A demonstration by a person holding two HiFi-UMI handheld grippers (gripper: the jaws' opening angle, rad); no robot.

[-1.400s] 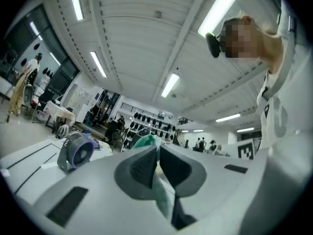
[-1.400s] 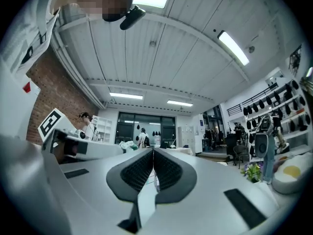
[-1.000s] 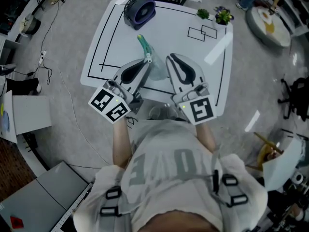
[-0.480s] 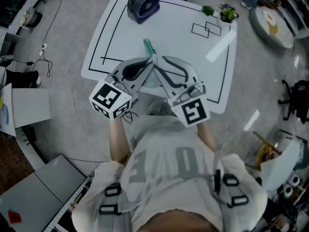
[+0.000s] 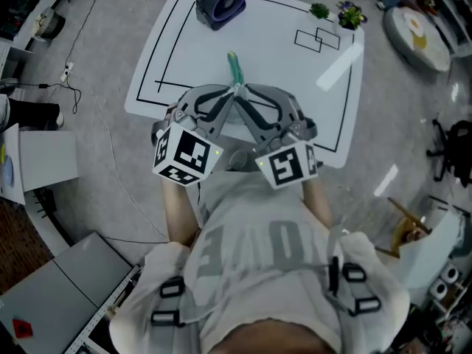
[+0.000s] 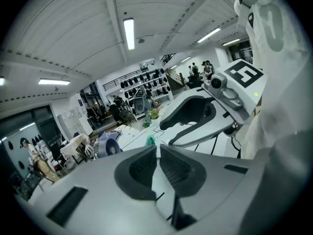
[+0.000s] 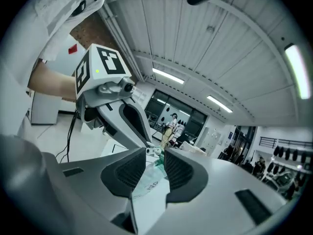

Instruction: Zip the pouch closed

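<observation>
There are two claws: the left claw (image 5: pixel 230 96) and the right claw (image 5: pixel 248 94). Each claw has one cube with black squares, so that makes two: one cube (image 5: pixel 188 153) and another (image 5: pixel 286 165). There is one pouch (image 5: pixel 234 66), between the two jaws of the right claw, which have just been opening. One white table (image 5: pixel 280 72) is under both claws. One dark fan (image 5: pixel 221 0) stands far past the left claw's tip. Two little green plants (image 5: pixel 319 10) (image 5: pixel 349 15) stand far past the right claw's tip. One person (image 5: pixel 258 271) holds the claws.
</observation>
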